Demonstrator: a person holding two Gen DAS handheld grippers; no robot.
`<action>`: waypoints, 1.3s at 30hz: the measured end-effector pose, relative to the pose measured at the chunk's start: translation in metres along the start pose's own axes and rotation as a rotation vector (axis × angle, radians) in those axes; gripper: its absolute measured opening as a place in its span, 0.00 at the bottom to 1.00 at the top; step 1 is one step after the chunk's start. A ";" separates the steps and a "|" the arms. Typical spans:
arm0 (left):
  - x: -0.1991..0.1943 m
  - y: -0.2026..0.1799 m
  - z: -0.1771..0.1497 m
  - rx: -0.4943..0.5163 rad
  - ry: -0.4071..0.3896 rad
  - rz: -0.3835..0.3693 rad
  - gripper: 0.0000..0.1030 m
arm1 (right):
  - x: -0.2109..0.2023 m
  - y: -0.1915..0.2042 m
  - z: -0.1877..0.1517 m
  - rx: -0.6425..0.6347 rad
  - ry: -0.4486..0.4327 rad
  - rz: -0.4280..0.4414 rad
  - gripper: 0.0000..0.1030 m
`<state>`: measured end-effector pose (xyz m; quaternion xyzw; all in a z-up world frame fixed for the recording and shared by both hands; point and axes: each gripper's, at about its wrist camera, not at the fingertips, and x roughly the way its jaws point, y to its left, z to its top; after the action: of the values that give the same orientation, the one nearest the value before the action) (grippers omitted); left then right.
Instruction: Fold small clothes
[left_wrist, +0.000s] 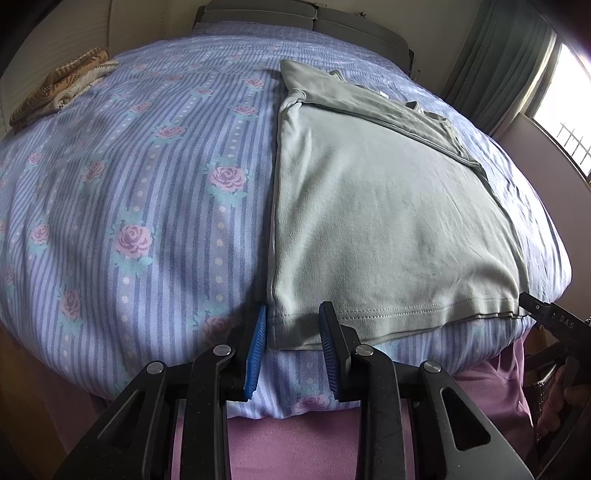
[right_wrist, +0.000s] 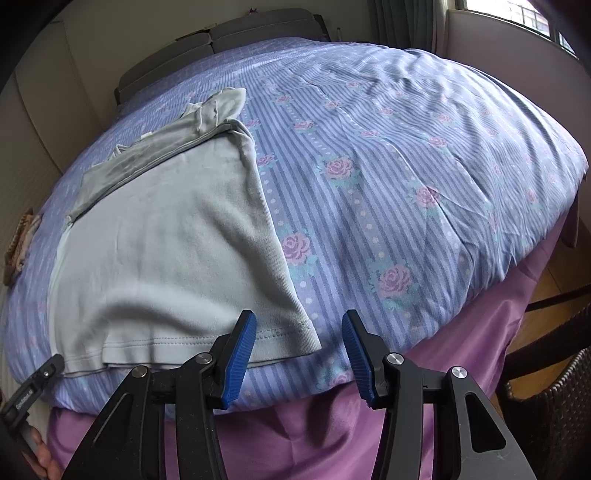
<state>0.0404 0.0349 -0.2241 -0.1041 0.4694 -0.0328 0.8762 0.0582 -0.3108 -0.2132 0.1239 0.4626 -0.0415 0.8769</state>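
Pale grey-green T-shirt (left_wrist: 388, 221) lies flat on the bed (left_wrist: 129, 184), partly folded: sides and sleeves turned in, collar end far, hem at the near edge of the mattress. Left gripper (left_wrist: 293, 350) sits at the near-left hem corner, blue fingers (left_wrist: 256, 347) partly open and straddling that corner; the pads look apart from the cloth, so nothing gripped yet. Right gripper (right_wrist: 299, 354) is at the near-right hem corner, also partly open; its left finger (right_wrist: 240, 354) overlaps the hem edge, the right finger is over bare floral duvet, nothing held. Handling, my read: thin cotton knit, light, limp, no stiffness at all. It will drape and sag between two grip points, and the stacked layers can slide off each other if only the top one is pinched. Not fragile, not slippery; some friction against the duvet, which is itself soft and may bunch or get caught by the fingers. Best hold: both near hem corners, at the stitched hem where the fabric is thickest, taking all the layers in one bite. Then lift both together and carry them level to the far end so the fold line stays straight. Brown patterned cloth (left_wrist: 59, 88) at the far left is well clear.
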 end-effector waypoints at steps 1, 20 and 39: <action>0.000 0.000 0.000 0.001 0.004 0.006 0.28 | 0.001 0.000 0.000 0.003 0.006 0.004 0.41; -0.011 0.005 0.002 -0.022 -0.019 -0.011 0.08 | -0.008 0.003 0.002 0.002 0.003 0.026 0.07; -0.089 0.006 0.061 -0.062 -0.226 -0.101 0.08 | -0.096 0.015 0.046 0.055 -0.265 0.189 0.07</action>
<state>0.0414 0.0638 -0.1202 -0.1576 0.3624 -0.0507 0.9172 0.0429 -0.3117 -0.1070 0.1842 0.3278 0.0126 0.9265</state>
